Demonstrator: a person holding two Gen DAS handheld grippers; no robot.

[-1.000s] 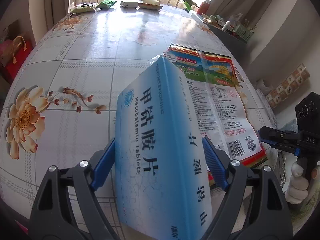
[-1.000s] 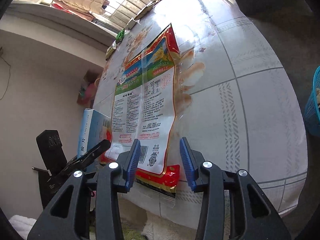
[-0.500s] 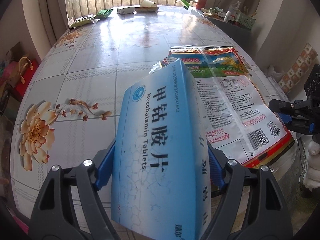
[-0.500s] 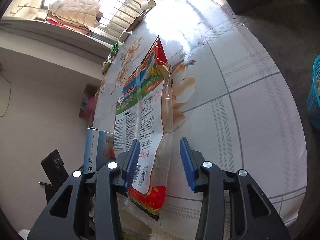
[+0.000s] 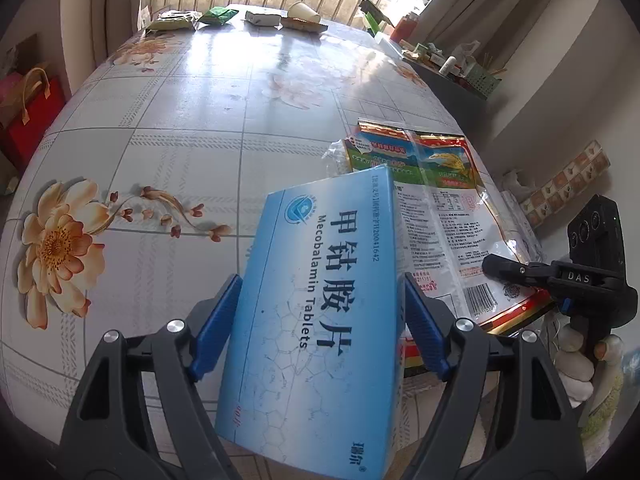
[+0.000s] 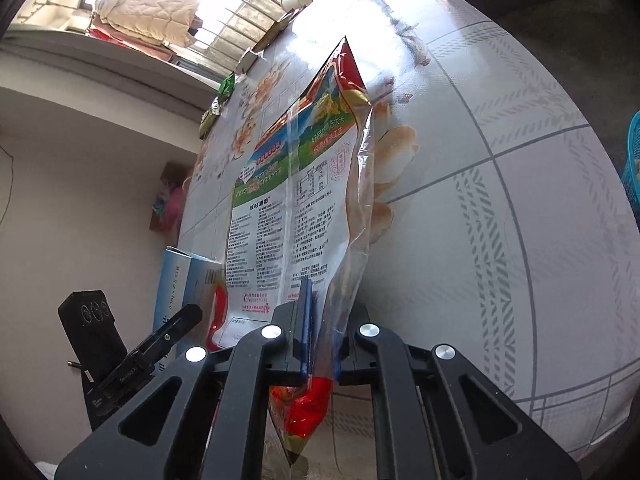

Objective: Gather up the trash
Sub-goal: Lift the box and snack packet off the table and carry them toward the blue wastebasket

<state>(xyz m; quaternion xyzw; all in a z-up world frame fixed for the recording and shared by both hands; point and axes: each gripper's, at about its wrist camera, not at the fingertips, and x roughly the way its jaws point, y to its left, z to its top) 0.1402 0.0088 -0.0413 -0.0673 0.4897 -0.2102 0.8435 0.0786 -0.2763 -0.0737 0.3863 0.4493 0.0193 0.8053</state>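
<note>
We see the left gripper [image 5: 320,320] clamping the Mecobalamin tablet box [image 5: 320,300]; the right gripper [image 6: 320,332] has just closed, apparently pinching the snack bag [image 6: 304,184].

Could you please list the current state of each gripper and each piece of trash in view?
left gripper: shut on the blue tablet box, box lifted.
right gripper: jaws just closed, shut on the snack bag.
snack bag: pinched at its near end, empty.
paper cup: tipped over.
</note>
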